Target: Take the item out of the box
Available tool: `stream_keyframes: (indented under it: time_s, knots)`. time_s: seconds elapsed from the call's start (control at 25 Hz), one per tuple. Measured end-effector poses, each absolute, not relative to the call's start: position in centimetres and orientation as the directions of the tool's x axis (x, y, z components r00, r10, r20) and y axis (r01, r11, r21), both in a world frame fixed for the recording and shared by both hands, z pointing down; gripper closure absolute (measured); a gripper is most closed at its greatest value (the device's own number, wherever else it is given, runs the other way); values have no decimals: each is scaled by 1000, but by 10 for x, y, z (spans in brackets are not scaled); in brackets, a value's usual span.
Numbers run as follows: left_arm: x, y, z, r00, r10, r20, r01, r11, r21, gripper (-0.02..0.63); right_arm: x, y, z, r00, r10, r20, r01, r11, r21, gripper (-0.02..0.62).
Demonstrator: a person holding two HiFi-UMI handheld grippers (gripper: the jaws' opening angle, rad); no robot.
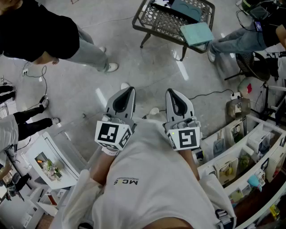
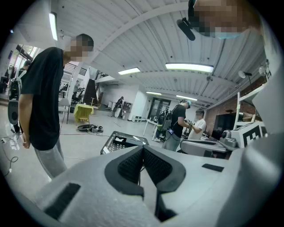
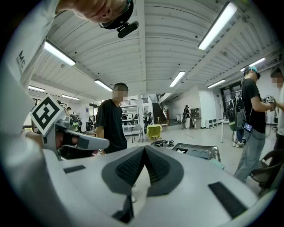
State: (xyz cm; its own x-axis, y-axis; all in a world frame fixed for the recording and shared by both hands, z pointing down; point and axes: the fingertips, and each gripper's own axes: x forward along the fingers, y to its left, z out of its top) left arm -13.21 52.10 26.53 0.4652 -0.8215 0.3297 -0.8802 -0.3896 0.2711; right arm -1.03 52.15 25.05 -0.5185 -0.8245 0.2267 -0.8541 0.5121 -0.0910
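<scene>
A black mesh box (image 1: 165,20) stands on the grey floor well ahead of me, with a teal flat item (image 1: 196,33) lying over its near right rim and another teal piece (image 1: 185,8) inside. The box also shows low in the left gripper view (image 2: 120,142) and in the right gripper view (image 3: 197,153). I hold both grippers close to my chest, side by side and far short of the box. My left gripper (image 1: 130,89) (image 2: 143,147) is shut with nothing in it. My right gripper (image 1: 171,91) (image 3: 144,147) is shut and empty too.
A person in a black shirt (image 1: 40,31) stands at the left, and another person (image 1: 241,40) is at the right near a chair. White shelves with small goods (image 1: 250,152) line my right. A white case (image 1: 47,163) is at my left. Cables (image 1: 210,94) cross the floor.
</scene>
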Motion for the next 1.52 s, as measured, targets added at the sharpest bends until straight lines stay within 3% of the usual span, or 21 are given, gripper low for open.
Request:
stream_keyframes:
  time_s: [0.2,0.52,1.28,1.52]
  knots:
    - [-88,535,266,480,-829,287,-874,-422,241,581,11,528,247,-543,-820,179,-838,543,-55,580]
    - [-77,550,264,525,-803,281,-849,-472,238,581,14,541,242,-511,-844,165,-859,510,-47,580]
    - [-216,511,254,530,-821,211,-841,-479,251,581,-117,498,233,-475,-872,118,-880,469,-73,578]
    - [-234,490,257,534,-816,220,-839,-479,257,581,-126,485,240,-458,-875,156,-889,454,-66,578]
